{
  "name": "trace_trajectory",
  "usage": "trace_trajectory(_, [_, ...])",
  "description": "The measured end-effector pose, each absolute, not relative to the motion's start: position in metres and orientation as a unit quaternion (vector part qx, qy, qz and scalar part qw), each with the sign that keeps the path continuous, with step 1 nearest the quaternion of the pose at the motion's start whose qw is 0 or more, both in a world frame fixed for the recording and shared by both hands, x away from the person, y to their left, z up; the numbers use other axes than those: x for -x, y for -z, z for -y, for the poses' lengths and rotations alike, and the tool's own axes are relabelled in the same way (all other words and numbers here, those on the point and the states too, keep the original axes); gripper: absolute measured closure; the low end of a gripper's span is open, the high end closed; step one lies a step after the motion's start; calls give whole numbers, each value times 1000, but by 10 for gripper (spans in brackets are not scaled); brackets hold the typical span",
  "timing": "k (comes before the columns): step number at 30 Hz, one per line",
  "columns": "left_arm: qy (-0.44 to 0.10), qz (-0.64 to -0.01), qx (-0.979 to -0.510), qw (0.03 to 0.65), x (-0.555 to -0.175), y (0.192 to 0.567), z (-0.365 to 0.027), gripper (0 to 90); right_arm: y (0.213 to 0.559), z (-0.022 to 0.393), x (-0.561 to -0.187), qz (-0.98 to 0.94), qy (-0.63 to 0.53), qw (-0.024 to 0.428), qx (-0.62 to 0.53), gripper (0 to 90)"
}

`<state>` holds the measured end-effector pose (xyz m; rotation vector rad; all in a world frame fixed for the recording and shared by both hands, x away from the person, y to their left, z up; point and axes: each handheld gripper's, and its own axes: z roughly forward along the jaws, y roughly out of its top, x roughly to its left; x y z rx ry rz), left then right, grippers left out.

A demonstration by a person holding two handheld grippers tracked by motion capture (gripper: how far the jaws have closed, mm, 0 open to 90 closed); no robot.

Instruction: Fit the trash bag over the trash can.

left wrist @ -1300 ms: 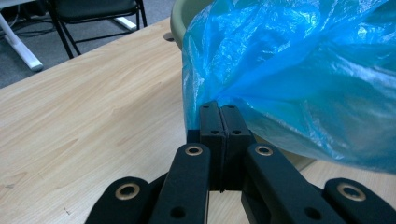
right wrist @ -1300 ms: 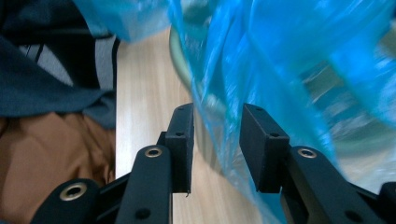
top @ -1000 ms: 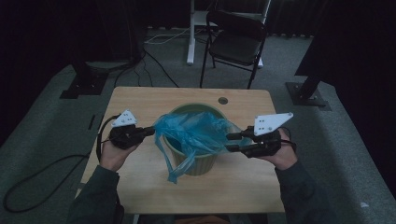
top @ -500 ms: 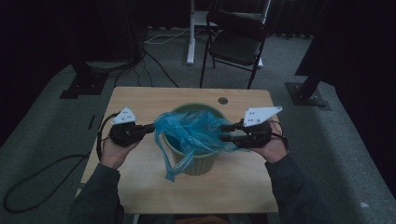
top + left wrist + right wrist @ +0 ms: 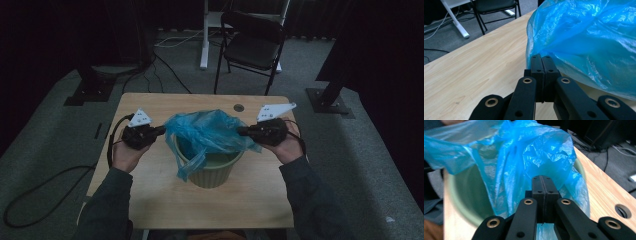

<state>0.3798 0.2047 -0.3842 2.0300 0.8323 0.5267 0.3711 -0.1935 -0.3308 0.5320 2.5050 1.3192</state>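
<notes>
**Right hand pulled outward, bag spread over bin**

Since a second ago the right gripper [image 5: 243, 132] has drawn back right, its jaws just closing onto the blue bag [image 5: 210, 132]. Left gripper [image 5: 161, 130] pinches the bag's opposite edge. Bag drapes over the green bin [image 5: 212, 172], mid-table [image 5: 150, 200]; plastic seems caught between both jaw pairs

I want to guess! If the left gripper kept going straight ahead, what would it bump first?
Probably the blue bag: the left gripper already pinches its edge, and the green bucket seems to sit just behind.
</notes>
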Motion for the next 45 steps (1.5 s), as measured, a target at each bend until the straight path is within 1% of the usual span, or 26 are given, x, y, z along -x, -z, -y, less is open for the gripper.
trace_trajectory(4, [-210,-339,-808,433,-387,385,-203,893,337,195,-385,-857,-454,130,-209,900])
trace_trajectory(7, [-209,-340,-806,437,-388,384,-202,891,337,196,-387,-849,-468,123,-212,900])
trace_trajectory(8, [-208,-340,-805,439,-387,384,-202,891,337,196,-386,-848,-471,120,-210,853])
trace_trajectory(9, [-207,-339,-805,441,-387,383,-202,890,336,196,-385,-848,-475,116,-204,772])
trace_trajectory(11, [-208,-337,-805,443,-386,382,-202,889,335,196,-382,-849,-481,110,-188,672])
trace_trajectory(13, [-208,-336,-804,445,-384,381,-201,887,332,195,-378,-848,-490,103,-176,608])
trace_trajectory(15, [-207,-332,-803,449,-384,380,-201,884,330,195,-376,-847,-496,98,-164,579])
trace_trajectory(16, [-207,-332,-803,449,-383,379,-201,881,329,193,-376,-848,-491,107,-167,580])
trace_trajectory(17, [-206,-332,-803,451,-383,379,-201,876,329,192,-376,-850,-486,114,-171,602])
trace_trajectory(18, [-204,-330,-802,453,-383,378,-201,867,329,191,-377,-853,-476,120,-177,655])
trace_trajectory(20, [-205,-330,-801,456,-381,376,-201,832,329,189,-380,-856,-471,120,-177,789])
trace_trajectory(21, [-205,-331,-799,458,-379,375,-202,812,329,188,-381,-855,-471,123,-181,830])
trace_trajectory(23, [-207,-332,-796,461,-376,373,-205,773,328,188,-381,-852,-473,126,-187,874])
trace_trajectory(25, [-209,-334,-794,463,-372,371,-209,739,328,188,-381,-850,-473,129,-191,889])
trace_trajectory(32, [-205,-338,-782,481,-361,363,-224,623,324,188,-379,-847,-471,146,-199,899])
trace_trajectory(37, [-190,-332,-762,522,-356,354,-228,578,322,185,-379,-849,-467,146,-199,899])
trace_trajectory(42, [-177,-320,-759,538,-355,347,-223,552,321,182,-380,-850,-465,148,-197,900])
trace_trajectory(45, [-176,-311,-764,537,-356,341,-216,529,322,180,-379,-851,-466,144,-195,900])
